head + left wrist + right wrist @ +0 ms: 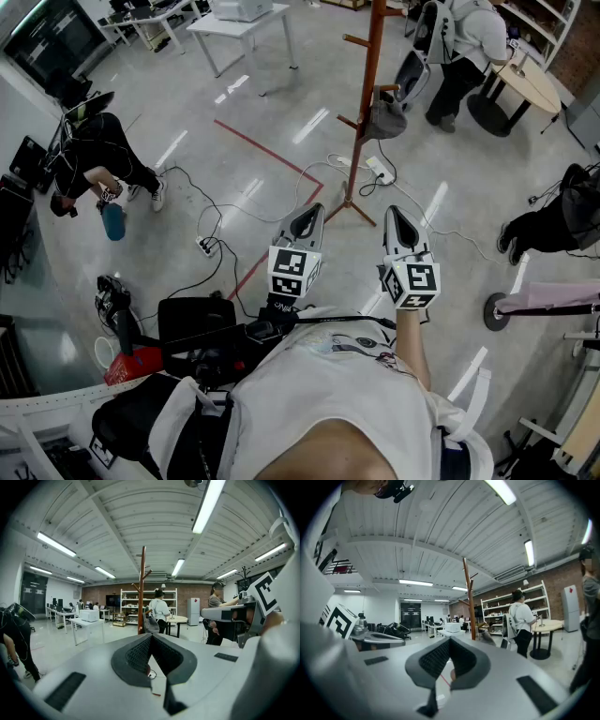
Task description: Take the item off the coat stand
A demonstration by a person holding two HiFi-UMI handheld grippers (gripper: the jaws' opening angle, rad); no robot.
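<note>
The person's own white shirt (pixel 347 394) filled the bottom of the head view, nearest to the camera. Just in front of it the two grippers were held side by side, near each other but not touching, and both pointed forward toward the coat stand. The left gripper (pixel 307 217) had its jaws closed together. In the left gripper view the dark pads met at the tip with nothing between them. The right gripper (pixel 396 218) was the same, with its jaws fully together and empty. Neither gripper touched anything.

On the grey floor beyond them, a red line (pixel 267 150) was marked to the left of the stand. A white power strip (pixel 380 169) lay near the foot of the stand.

The coat stand (pixel 368 94), a brown wooden pole with short pegs, stood upright ahead, well apart from both grippers. The grey item (pixel 383 120), which looked like a cap, hung on one of the lower pegs, at the right side of the pole in the head view and close against it.

Farther away, a person in dark clothes (pixel 98 155) bent down at the left. Another person with a backpack (pixel 464 42) stood by a round table (pixel 530 80) behind the stand. A white table (pixel 239 23) stood at the far side of the room, left of the pole.
</note>
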